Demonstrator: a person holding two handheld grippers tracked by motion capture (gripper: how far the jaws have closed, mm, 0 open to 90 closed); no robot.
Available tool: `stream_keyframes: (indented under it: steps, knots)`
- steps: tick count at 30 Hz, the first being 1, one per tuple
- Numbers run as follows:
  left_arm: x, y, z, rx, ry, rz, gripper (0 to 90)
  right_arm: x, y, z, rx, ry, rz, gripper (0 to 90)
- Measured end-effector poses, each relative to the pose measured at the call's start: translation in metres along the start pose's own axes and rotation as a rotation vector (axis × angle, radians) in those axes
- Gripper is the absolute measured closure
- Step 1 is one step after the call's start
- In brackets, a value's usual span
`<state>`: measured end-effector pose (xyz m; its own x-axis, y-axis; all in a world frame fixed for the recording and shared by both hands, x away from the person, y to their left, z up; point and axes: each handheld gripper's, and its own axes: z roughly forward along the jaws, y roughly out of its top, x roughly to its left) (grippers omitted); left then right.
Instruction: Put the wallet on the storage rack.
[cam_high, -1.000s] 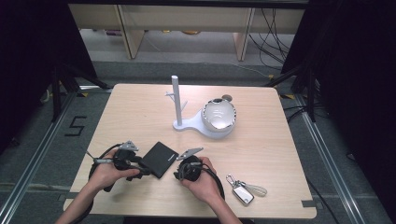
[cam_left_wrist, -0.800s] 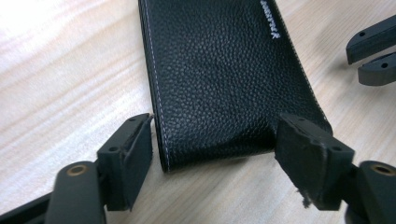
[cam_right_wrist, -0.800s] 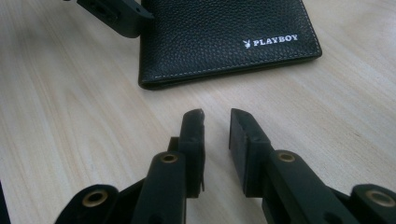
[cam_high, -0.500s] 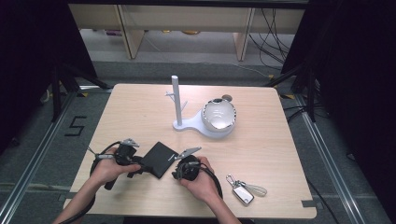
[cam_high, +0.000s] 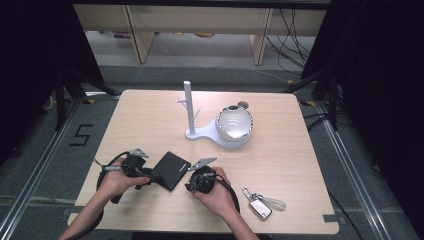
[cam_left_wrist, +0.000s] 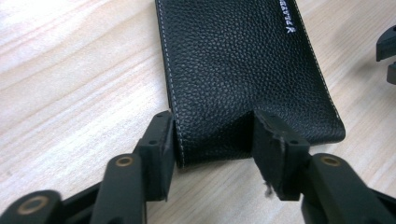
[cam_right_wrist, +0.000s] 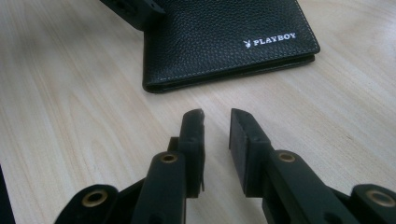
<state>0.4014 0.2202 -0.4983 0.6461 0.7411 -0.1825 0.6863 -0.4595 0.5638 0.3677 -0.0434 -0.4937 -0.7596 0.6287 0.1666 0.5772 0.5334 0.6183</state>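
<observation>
Left hand-held gripper (cam_left_wrist: 214, 135) jaws just closing, pinching wallet (cam_left_wrist: 243, 70) end at lower centre; right hand-held gripper (cam_right_wrist: 217, 123) narrow, empty. We squeeze squarely, avoid slip.

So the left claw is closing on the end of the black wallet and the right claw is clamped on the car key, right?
Not quite. The right claw holds nothing: the right gripper view shows its jaws over bare table beside the black wallet, with the car key lying apart. The left claw has been closing on the wallet's end.
</observation>
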Motion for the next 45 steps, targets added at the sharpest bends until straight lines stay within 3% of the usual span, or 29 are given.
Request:
stream_keyframes:
  steps: [1, 3, 5, 12, 16, 19, 20, 21, 22, 25, 26, 27, 29, 30, 31, 35, 36, 39, 40, 41, 42, 43, 44, 45]
  knots:
    - [0.000, 0.000, -0.001, -0.001, 0.011, 0.013, 54.8, -0.001, -0.001, 0.001, -0.007, -0.010, -0.021, 75.8]
    - [0.000, -0.001, -0.002, -0.017, 0.030, 0.018, 60.7, -0.001, -0.001, 0.001, -0.019, -0.003, -0.002, 75.7]
    - [0.000, -0.003, -0.004, -0.021, 0.020, 0.032, 70.1, -0.001, -0.001, -0.001, -0.003, -0.004, -0.007, 75.7]
    - [0.001, -0.002, -0.005, -0.024, 0.019, 0.018, 76.3, -0.001, -0.002, -0.003, 0.001, -0.002, 0.002, 75.6]
    - [0.007, 0.002, -0.009, -0.025, -0.029, -0.072, 84.4, -0.002, -0.003, -0.003, -0.007, -0.011, -0.022, 75.0]
    - [0.007, 0.005, -0.011, -0.015, -0.034, -0.069, 85.9, 0.000, -0.003, -0.007, 0.006, -0.002, 0.014, 74.6]
    - [0.008, 0.006, -0.013, 0.005, -0.032, -0.053, 86.1, -0.002, -0.003, -0.007, -0.003, -0.008, -0.010, 74.6]
    - [0.006, 0.007, -0.013, -0.008, -0.041, -0.085, 86.5, -0.001, -0.003, -0.008, 0.001, -0.005, 0.011, 74.5]
    - [0.006, 0.009, -0.015, -0.002, -0.039, -0.092, 86.8, -0.003, -0.002, -0.009, -0.001, -0.009, -0.003, 74.5]
    - [0.005, 0.013, -0.022, -0.014, -0.092, -0.158, 87.3, -0.003, -0.001, -0.013, -0.009, -0.018, -0.013, 74.2]
    - [0.004, 0.015, -0.025, 0.000, -0.089, -0.159, 87.4, -0.001, 0.000, -0.015, -0.002, -0.026, 0.000, 74.0]
    - [0.004, 0.015, -0.025, 0.000, -0.089, -0.159, 87.4, -0.001, 0.000, -0.016, -0.015, -0.022, -0.023, 73.6]
    - [0.002, 0.021, -0.031, 0.018, -0.123, -0.173, 87.5, 0.003, 0.003, -0.020, -0.017, -0.020, -0.037, 72.1]
    - [-0.002, 0.024, -0.032, -0.005, -0.130, -0.207, 87.5, 0.005, 0.003, -0.023, -0.016, -0.032, -0.028, 71.0]
    - [-0.002, 0.027, -0.034, 0.010, -0.138, -0.194, 87.6, 0.007, 0.005, -0.025, -0.016, -0.044, -0.030, 70.2]
    - [-0.012, 0.040, -0.038, 0.004, -0.149, -0.214, 87.8, 0.016, 0.012, -0.034, -0.034, -0.045, -0.094, 63.2]
    - [-0.014, 0.043, -0.038, -0.003, -0.163, -0.225, 87.8, 0.018, 0.013, -0.035, -0.033, -0.075, -0.119, 59.5]
    - [-0.020, 0.052, -0.040, -0.022, -0.194, -0.228, 87.9, 0.020, 0.018, -0.032, -0.087, -0.095, -0.242, 52.6]
    - [-0.022, 0.055, -0.041, -0.032, -0.198, -0.240, 88.0, 0.022, 0.019, -0.032, -0.083, -0.098, -0.242, 49.8]
    - [-0.024, 0.057, -0.041, -0.039, -0.206, -0.250, 88.0, 0.020, 0.020, -0.031, -0.083, -0.132, -0.279, 48.0]
    - [-0.026, 0.059, -0.042, -0.049, -0.215, -0.264, 88.0, 0.023, 0.020, -0.029, -0.105, -0.152, -0.282, 46.2]
    - [-0.025, 0.061, -0.041, -0.058, -0.247, -0.264, 88.0, 0.024, 0.020, -0.029, -0.109, -0.160, -0.287, 44.0]
    - [-0.028, 0.063, -0.041, -0.070, -0.238, -0.283, 88.0, 0.024, 0.020, -0.027, -0.116, -0.173, -0.306, 42.5]
    - [-0.026, 0.064, -0.042, -0.056, -0.245, -0.257, 88.0, 0.025, 0.019, -0.027, -0.123, -0.183, -0.310, 40.9]
